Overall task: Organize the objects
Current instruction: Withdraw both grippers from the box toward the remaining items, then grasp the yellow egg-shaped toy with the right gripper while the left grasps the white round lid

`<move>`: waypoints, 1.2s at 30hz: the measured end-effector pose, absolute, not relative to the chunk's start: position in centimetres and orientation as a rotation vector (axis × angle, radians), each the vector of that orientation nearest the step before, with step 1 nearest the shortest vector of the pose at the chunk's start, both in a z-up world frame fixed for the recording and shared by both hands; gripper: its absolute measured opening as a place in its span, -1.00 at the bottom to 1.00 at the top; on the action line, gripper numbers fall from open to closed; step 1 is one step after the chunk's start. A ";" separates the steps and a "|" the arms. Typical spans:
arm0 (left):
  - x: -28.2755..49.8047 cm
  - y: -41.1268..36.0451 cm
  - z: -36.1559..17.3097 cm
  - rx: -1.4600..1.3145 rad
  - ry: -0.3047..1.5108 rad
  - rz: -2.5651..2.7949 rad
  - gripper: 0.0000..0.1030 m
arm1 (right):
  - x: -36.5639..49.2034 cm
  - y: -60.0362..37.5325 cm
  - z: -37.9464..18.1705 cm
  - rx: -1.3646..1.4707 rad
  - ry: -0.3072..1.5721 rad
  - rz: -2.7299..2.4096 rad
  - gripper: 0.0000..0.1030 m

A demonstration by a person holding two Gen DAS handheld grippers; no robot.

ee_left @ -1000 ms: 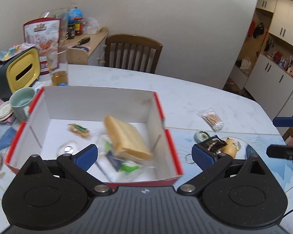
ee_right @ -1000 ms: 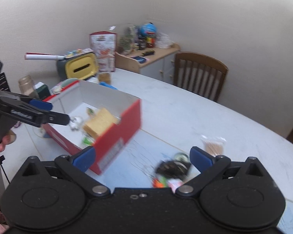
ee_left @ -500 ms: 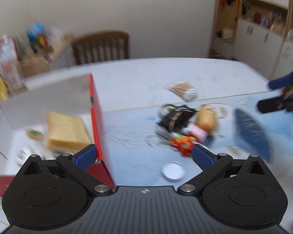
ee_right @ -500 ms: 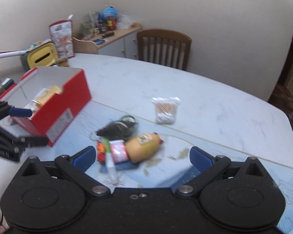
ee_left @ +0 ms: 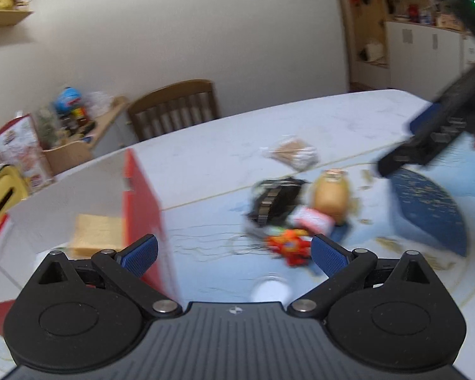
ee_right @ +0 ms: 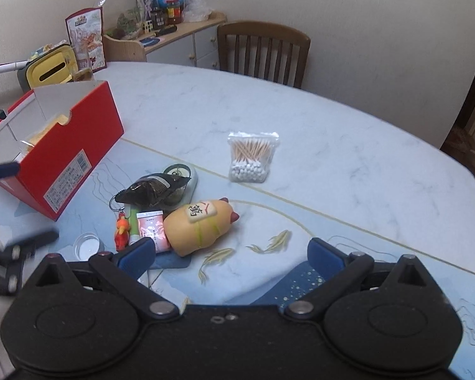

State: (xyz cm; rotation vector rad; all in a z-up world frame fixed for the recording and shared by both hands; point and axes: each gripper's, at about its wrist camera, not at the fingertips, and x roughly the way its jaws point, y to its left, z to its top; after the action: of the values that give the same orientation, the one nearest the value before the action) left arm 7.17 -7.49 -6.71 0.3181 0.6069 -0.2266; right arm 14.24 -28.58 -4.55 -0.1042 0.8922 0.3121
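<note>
Marbled counter (ee_right: 300, 133) carries a loose pile beside the red box (ee_right: 79, 145). Both claws, left (ee_left: 234, 253) and right (ee_right: 229, 255), gape empty; approach the plush toy (ee_right: 199, 224) squarely, gripping its middle.

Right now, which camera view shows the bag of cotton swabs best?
The right wrist view: the swab bag is sharp, whole and unobstructed on the table. In the left wrist view it is only a blur.

We see a home dining room. A marble-topped table (ee_right: 300, 133) stands by a wooden chair (ee_right: 262, 52), a cluttered sideboard (ee_right: 180, 36) and white cupboards (ee_left: 427, 53).
</note>
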 end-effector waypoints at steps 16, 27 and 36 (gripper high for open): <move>10.4 -8.3 -12.1 0.205 0.841 -0.245 1.00 | 19.5 -26.8 -7.3 -0.037 0.967 0.365 0.97; 11.1 -8.0 -12.9 0.146 0.886 -0.262 0.55 | 21.3 -26.0 -9.4 -0.036 1.028 0.433 0.80; 11.0 -7.6 -12.5 0.128 0.879 -0.245 0.01 | 21.1 -26.3 -9.9 0.001 1.048 0.457 0.49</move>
State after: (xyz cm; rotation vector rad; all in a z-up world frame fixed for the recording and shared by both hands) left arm 11.04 -7.61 -12.50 0.1276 0.8787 -0.2446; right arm 21.13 -26.29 -9.91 0.0010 1.0477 0.4565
